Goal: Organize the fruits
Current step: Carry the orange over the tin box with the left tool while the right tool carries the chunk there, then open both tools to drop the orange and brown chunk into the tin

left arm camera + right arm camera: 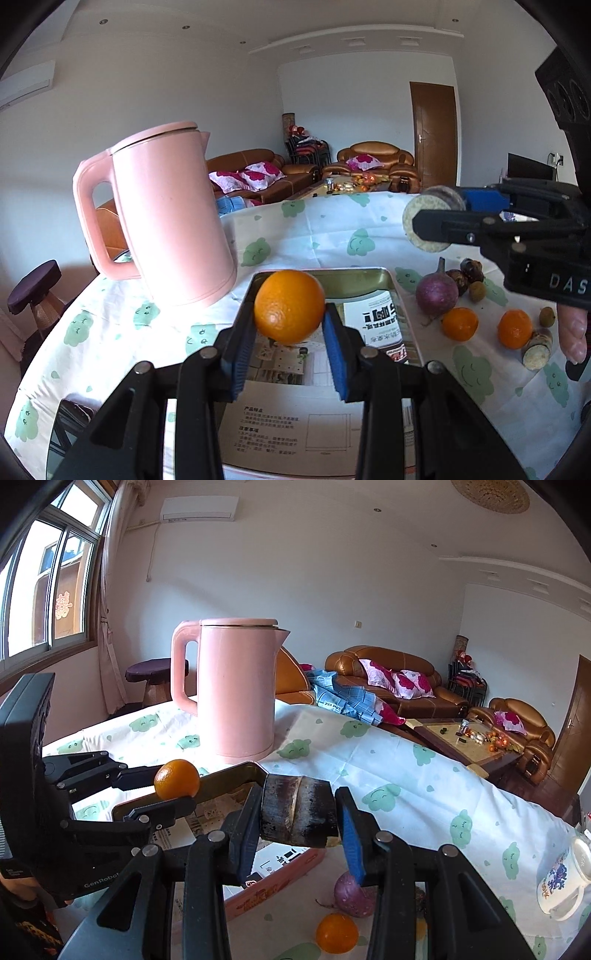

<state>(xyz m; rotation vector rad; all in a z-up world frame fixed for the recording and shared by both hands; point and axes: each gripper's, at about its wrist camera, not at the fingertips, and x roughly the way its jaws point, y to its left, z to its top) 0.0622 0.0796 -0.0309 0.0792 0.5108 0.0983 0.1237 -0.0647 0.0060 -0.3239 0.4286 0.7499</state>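
Orange (289,307) is gripped by the left hand-held gripper (290,345) above the tin tray (369,282); sugarcane piece (297,814) is clamped by the right hand-held gripper (299,834).

Three oranges (289,306), one kettle (170,218), one tin (384,280) (one orange held).

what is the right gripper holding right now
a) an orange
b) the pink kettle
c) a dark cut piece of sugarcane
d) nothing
c: the right gripper is shut on a dark sugarcane piece with a pale cut end, while the orange sits in the left gripper over the tin tray.
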